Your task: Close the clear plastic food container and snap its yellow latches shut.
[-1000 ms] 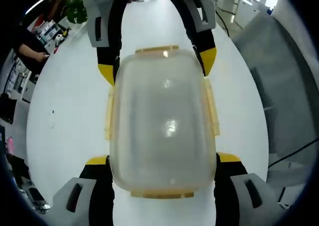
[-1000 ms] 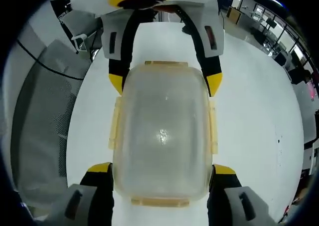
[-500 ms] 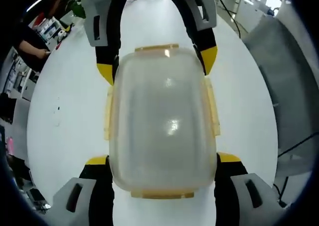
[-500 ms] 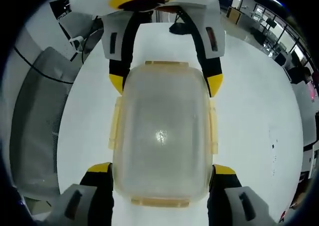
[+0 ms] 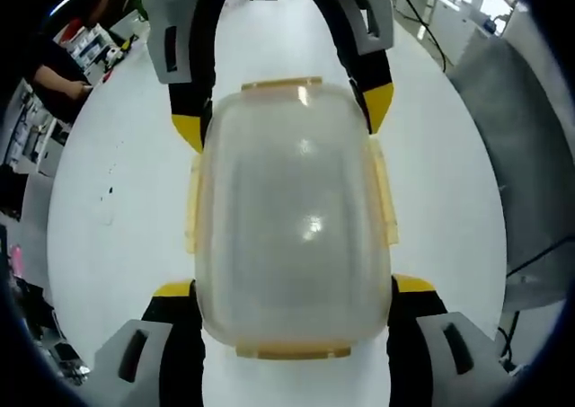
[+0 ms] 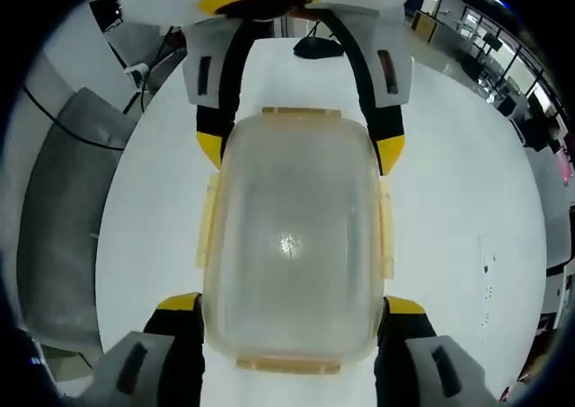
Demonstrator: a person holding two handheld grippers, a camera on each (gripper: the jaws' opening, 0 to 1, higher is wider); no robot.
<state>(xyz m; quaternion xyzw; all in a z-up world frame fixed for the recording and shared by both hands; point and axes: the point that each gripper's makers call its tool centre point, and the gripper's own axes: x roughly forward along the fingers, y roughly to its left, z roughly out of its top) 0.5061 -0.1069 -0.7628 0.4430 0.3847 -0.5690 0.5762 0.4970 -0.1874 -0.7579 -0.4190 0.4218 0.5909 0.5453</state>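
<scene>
White table (image 5: 117,245) underneath, large and bare around the work; background swings slightly between frames, so hands and cameras drift while the grip geometry stays fixed. Grey chair (image 6: 63,245) off to one side, moved a little in view since a second ago, camera motion only.

Box (image 5: 292,214) sits centred on the table, lid on, held end to end between both tools. No visible change in its pose relative to either tool over the last second.

Left gripper (image 5: 292,290) spread wide, jaws flanking the near end of the box, touching or just beside its corners. Right gripper (image 6: 289,304) likewise spread around the opposite end.

Latches (image 5: 382,200) along the long sides stand out from the walls, apparently not snapped; end latches unclear.

Judgement: lid seated, steady hold, latching not yet begun.
</scene>
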